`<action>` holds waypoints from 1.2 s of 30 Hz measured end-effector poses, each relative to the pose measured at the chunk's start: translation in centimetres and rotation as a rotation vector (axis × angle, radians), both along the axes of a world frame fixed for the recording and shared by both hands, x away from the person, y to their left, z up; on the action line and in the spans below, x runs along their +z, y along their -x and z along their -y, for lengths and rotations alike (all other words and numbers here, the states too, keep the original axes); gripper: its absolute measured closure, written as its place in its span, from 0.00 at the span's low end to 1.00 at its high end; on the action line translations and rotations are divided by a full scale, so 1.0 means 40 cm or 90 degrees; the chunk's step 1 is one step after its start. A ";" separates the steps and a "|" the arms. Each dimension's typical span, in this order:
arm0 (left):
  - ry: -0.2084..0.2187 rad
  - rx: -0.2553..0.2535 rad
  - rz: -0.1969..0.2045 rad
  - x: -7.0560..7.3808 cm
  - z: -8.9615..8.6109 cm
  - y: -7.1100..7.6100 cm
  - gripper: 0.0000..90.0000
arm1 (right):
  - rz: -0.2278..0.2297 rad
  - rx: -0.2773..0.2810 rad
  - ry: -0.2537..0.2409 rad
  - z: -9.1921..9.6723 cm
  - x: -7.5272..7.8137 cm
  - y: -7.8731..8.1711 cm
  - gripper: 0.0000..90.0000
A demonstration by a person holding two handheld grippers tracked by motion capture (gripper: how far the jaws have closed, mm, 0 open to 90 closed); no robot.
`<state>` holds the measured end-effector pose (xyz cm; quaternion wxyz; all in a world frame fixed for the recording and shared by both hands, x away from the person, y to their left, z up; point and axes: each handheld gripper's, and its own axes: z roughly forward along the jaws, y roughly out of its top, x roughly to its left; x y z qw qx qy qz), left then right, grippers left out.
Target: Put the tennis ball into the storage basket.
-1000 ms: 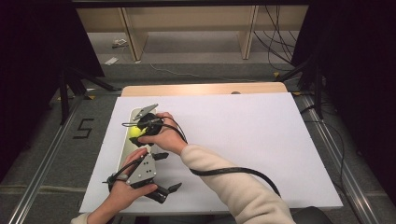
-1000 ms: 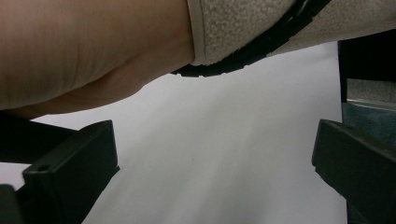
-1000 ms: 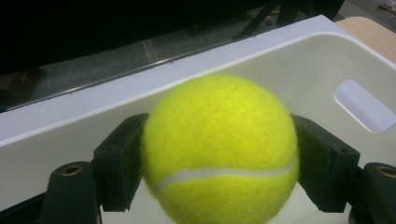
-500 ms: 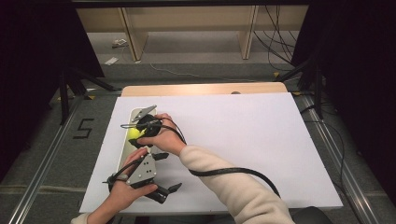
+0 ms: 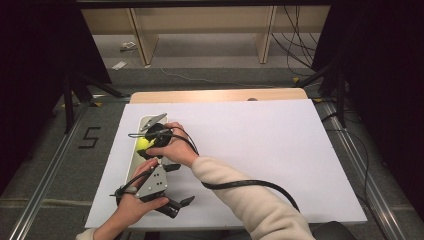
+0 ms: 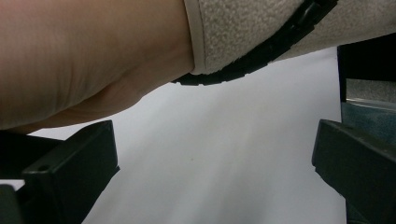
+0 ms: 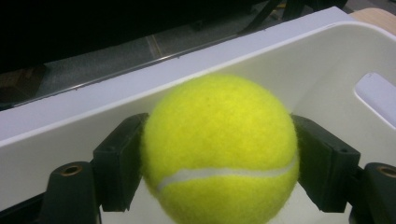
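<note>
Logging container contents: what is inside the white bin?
A tennis ball, clamped in the right gripper, sits within the white bin. The bin's floor below it is hidden.

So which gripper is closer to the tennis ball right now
The right. The right gripper has its jaws clamped on either side of the tennis ball, inside the white bin. The left gripper sits apart from it, open, near the table's front edge.

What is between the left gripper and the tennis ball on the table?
In the high view, the person's right hand and its wrist lie between the left gripper and the tennis ball, which the right gripper holds inside the white bin.
</note>
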<state>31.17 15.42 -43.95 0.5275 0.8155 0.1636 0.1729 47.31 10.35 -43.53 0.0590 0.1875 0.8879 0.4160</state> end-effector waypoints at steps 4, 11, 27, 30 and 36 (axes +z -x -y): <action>0.000 -0.001 -0.001 0.000 0.000 0.000 0.00 | 0.001 -0.002 0.002 -0.001 0.000 0.000 0.29; 0.000 -0.002 -0.001 0.000 0.000 0.000 0.00 | 0.012 -0.013 -0.011 0.000 0.003 0.000 0.23; -0.002 -0.002 0.000 -0.001 0.000 -0.001 0.00 | 0.034 -0.016 -0.057 0.043 0.060 -0.002 0.18; -0.001 -0.001 0.000 -0.001 0.000 -0.001 0.00 | 0.034 -0.020 -0.062 0.063 0.066 -0.003 0.18; -0.001 0.001 -0.001 -0.001 0.000 -0.001 0.00 | 0.034 -0.036 -0.070 0.101 0.073 -0.006 0.18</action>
